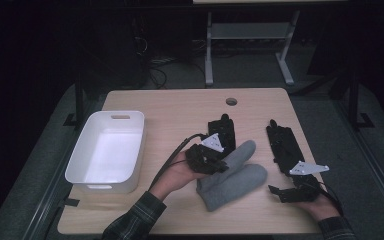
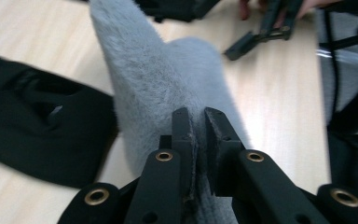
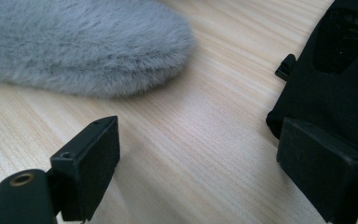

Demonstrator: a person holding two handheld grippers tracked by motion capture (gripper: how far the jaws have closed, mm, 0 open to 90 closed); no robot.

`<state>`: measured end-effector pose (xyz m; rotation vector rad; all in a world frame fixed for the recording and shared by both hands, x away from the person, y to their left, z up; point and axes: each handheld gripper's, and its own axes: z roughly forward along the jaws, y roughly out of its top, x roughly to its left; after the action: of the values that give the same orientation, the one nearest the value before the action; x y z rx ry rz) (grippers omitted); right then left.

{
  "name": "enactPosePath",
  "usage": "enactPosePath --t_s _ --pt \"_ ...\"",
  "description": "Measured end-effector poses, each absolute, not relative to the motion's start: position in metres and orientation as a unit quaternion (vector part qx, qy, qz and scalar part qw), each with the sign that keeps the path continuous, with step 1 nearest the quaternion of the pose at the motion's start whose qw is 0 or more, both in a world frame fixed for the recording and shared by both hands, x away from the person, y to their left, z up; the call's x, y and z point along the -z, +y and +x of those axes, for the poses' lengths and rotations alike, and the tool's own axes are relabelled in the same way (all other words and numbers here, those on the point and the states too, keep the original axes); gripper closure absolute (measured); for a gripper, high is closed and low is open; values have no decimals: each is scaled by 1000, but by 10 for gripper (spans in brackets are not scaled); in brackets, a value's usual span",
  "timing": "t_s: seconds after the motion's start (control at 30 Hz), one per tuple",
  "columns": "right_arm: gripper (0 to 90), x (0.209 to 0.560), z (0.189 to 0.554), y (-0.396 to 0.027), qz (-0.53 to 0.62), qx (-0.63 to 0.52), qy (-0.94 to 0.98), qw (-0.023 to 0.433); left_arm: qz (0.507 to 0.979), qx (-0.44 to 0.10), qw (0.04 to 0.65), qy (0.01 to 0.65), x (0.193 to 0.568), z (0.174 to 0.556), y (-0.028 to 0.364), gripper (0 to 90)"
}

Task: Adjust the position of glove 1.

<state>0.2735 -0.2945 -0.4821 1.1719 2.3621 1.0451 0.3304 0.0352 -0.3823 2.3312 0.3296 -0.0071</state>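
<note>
Two grey fuzzy socks [image 1: 242, 179] lie side by side at the middle of the wooden table [image 1: 175, 107]. My left gripper [image 1: 224, 165] sits on the upper one. In the left gripper view its jaws [image 2: 200, 116] are shut on a fold of the grey sock [image 2: 144, 70]. My right gripper [image 1: 276, 194] rests low near the front right edge, just right of the socks. It stands open [image 3: 200, 140] over bare wood, with the grey sock's rounded end [image 3: 88, 46] ahead on the left and a black fabric item [image 3: 340, 70] by its right jaw.
A white rectangular bin [image 1: 107, 150] with nothing in it stands at the table's left. Two black fabric items lie flat, one [image 1: 223, 131] behind the left gripper, one [image 1: 281, 145] behind the right gripper. A round cable hole [image 1: 231, 101] is near the far edge.
</note>
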Motion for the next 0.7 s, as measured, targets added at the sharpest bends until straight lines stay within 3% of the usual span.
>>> enactPosePath --t_s 0.2,0.57,0.63,0.7 --pt "131 482 274 -294 408 -364 823 152 909 63 396 112 386 324 28 773" --pt "143 482 273 -294 405 -362 825 158 911 55 399 92 385 314 21 637" --pt "181 481 272 -294 408 -362 823 157 910 53 399 98 386 314 23 628" --pt "304 476 271 -296 414 -362 824 141 912 46 394 105 388 315 27 618"
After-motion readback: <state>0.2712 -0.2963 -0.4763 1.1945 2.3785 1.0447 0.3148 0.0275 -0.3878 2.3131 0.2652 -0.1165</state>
